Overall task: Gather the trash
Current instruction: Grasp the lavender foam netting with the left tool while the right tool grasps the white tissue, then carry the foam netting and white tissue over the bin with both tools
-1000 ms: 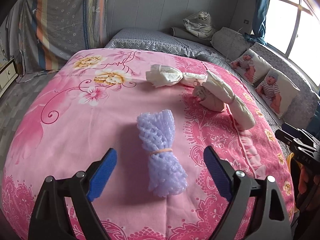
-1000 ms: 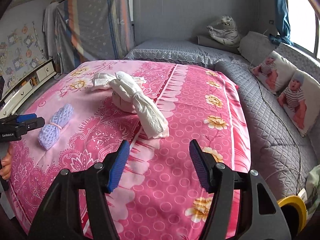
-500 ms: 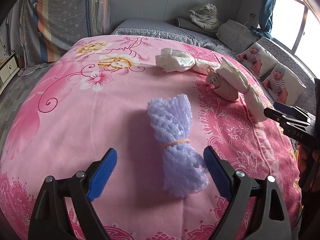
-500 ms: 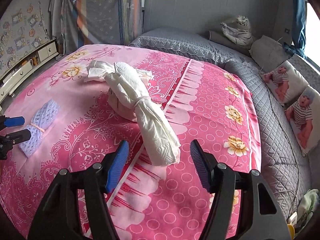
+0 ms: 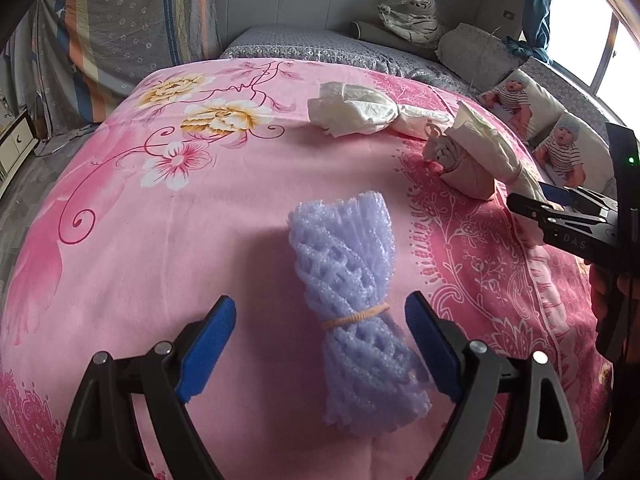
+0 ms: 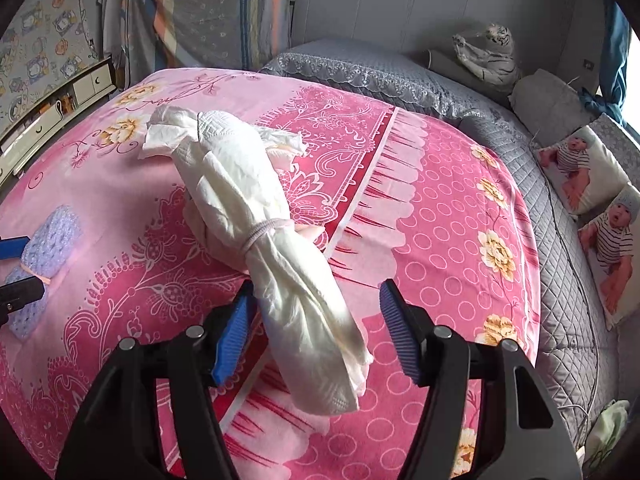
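A purple foam net bundle (image 5: 356,304) tied with a rubber band lies on the pink bedspread (image 5: 160,240). My left gripper (image 5: 320,340) is open, its blue fingers on either side of the bundle's banded middle. A white paper bundle (image 6: 276,240) tied with a band lies across a small pinkish wad (image 5: 468,172). My right gripper (image 6: 316,336) is open around the white bundle's near end. A second white crumpled bundle (image 5: 352,114) lies further back. The purple bundle also shows at the left edge of the right wrist view (image 6: 48,244).
A grey quilted bed cover (image 6: 560,280) lies to the right, with baby-print pillows (image 6: 592,176) and a wrapped tiger toy (image 6: 486,54). A striped curtain (image 5: 100,28) hangs at the back left. A cabinet (image 6: 60,100) stands at the left. A cable (image 6: 568,264) runs over the grey cover.
Both grippers moved forward. The purple bundle now sits between my left fingers, and the white bundle's end between my right fingers. Both stayed open.
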Available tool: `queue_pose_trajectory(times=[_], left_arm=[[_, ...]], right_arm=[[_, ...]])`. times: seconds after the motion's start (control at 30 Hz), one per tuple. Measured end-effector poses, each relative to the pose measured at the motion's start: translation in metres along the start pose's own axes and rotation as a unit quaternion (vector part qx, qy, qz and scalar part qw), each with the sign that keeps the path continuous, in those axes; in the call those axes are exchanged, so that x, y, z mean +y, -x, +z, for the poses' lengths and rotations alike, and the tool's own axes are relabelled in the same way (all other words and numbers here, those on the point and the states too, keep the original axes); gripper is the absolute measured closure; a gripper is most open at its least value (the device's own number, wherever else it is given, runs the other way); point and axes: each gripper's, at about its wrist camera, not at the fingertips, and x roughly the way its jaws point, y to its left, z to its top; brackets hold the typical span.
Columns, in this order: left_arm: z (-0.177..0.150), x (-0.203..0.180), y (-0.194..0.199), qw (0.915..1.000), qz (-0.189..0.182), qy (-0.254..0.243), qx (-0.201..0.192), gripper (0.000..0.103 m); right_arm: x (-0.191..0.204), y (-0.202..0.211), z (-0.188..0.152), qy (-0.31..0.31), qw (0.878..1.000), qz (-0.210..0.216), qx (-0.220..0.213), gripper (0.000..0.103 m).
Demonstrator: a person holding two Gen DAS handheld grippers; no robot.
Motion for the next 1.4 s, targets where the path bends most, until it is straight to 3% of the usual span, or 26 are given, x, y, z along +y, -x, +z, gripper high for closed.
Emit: queue_pose_trajectory(times=[0.17, 0.27, 0.43, 0.77, 1.4], left_arm=[[0.006, 0.004, -0.008, 0.9999, 0.008, 0.003, 0.013, 0.055], [0.008, 0.003, -0.008, 0.9998, 0.018, -0.005, 0.011, 0.071], [0.011, 0.005, -0.001, 0.999, 0.044, -0.011, -0.004, 0.072], [0.017, 0.013, 0.026, 0.998, 0.052, 0.004, -0.035, 0.072], [0.014, -0.033, 0.089, 0.9954, 0.011, -0.013, -0.094, 0.072]], right_arm=[[-0.002, -0.007, 0.006, -0.013, 1.0, 0.003, 0.002, 0.073], [-0.006, -0.006, 0.008, -0.024, 1.0, -0.001, -0.007, 0.078], [-0.019, -0.003, 0.009, -0.042, 0.999, -0.03, -0.012, 0.081], [-0.05, 0.024, 0.001, -0.087, 0.995, -0.046, -0.033, 0.081], [-0.081, 0.113, -0.039, -0.126, 0.986, -0.066, -0.086, 0.081]])
